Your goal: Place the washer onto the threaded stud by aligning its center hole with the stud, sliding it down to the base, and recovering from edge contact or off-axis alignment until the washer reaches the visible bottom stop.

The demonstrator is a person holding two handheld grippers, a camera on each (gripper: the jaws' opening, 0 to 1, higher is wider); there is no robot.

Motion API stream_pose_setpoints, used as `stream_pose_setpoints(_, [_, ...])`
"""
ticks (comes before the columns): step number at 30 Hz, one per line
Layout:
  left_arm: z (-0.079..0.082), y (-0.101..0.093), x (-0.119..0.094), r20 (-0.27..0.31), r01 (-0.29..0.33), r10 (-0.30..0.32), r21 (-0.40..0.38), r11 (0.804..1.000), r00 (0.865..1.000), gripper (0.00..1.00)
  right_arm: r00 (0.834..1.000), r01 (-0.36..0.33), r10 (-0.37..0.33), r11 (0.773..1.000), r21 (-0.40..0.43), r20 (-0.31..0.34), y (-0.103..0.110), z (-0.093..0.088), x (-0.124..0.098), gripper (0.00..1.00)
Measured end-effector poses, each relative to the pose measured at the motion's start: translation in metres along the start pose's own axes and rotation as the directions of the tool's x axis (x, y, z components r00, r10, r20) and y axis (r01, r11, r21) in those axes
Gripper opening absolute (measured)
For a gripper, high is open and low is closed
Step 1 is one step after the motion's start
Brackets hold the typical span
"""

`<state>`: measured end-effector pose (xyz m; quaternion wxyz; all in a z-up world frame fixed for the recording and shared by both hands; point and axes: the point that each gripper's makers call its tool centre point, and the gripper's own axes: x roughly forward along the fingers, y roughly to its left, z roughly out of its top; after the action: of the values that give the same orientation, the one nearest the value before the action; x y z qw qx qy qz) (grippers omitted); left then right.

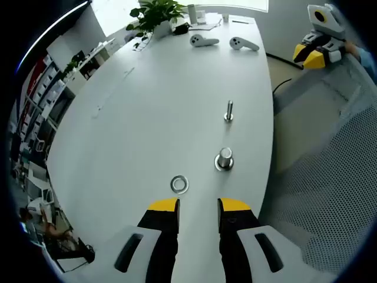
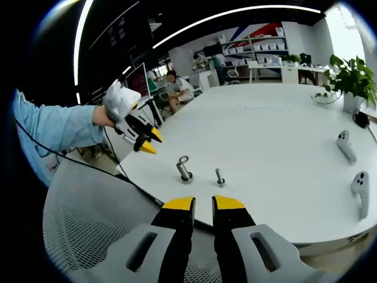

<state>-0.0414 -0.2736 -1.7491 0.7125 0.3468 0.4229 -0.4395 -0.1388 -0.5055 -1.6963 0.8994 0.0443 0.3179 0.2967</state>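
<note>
In the left gripper view, the washer [image 1: 179, 184] lies flat on the white table [image 1: 159, 106], low and left of centre, just above the left gripper [image 1: 198, 205], whose jaws stand apart and hold nothing. To its right a wide-based threaded stud [image 1: 224, 159] stands upright, and a slimmer bolt [image 1: 228, 111] stands above it. In the right gripper view the right gripper [image 2: 203, 203] sits at bottom centre, its jaws a narrow slit apart, probably released and empty.
</note>
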Motion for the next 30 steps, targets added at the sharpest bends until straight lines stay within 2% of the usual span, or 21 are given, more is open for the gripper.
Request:
stream_pose_setpoints(2, [-0.005,-0.001,0.000,-0.005,0.012,-0.012,0.036,0.999,1.000,0.24,1.000,0.000,0.000,1.000,0.000,0.001,0.000,0.000,0.000,0.14])
stream_pose_setpoints(4, [-0.012,0.001,0.001,-0.025,0.006,-0.005,0.027,1.000,1.000,0.23,1.000,-0.001,0.001,1.000,0.000,0.002,0.000,0.000,0.000,0.14])
stream_pose_setpoints(8, [-0.014,0.002,0.003,-0.020,0.014,-0.014,-0.014,1.000,1.000,0.20,1.000,0.000,0.000,1.000,0.007,0.007,0.000,0.001,-0.001,0.14])
stream_pose_setpoints(18, [-0.025,0.010,0.019,-0.050,0.016,-0.018,-0.034,0.999,0.999,0.19,1.000,-0.008,0.008,1.000,0.008,0.001,0.001,0.000,-0.001,0.15])
stream_pose_setpoints(22, [-0.022,0.015,0.027,-0.014,0.023,-0.024,-0.061,0.998,1.000,0.21,1.000,-0.008,0.008,1.000,0.013,0.008,0.001,0.001,-0.001,0.15])
stream_pose_setpoints(27, [-0.025,0.023,0.040,-0.031,0.014,-0.016,-0.053,0.998,0.999,0.22,1.000,-0.008,0.008,1.000,0.015,0.006,0.001,0.000,0.000,0.14])
stream_pose_setpoints(30, [-0.021,0.029,0.050,-0.036,0.006,-0.008,-0.041,0.999,0.999,0.23,1.000,-0.008,0.008,1.000,0.016,0.007,0.001,0.000,0.000,0.15])
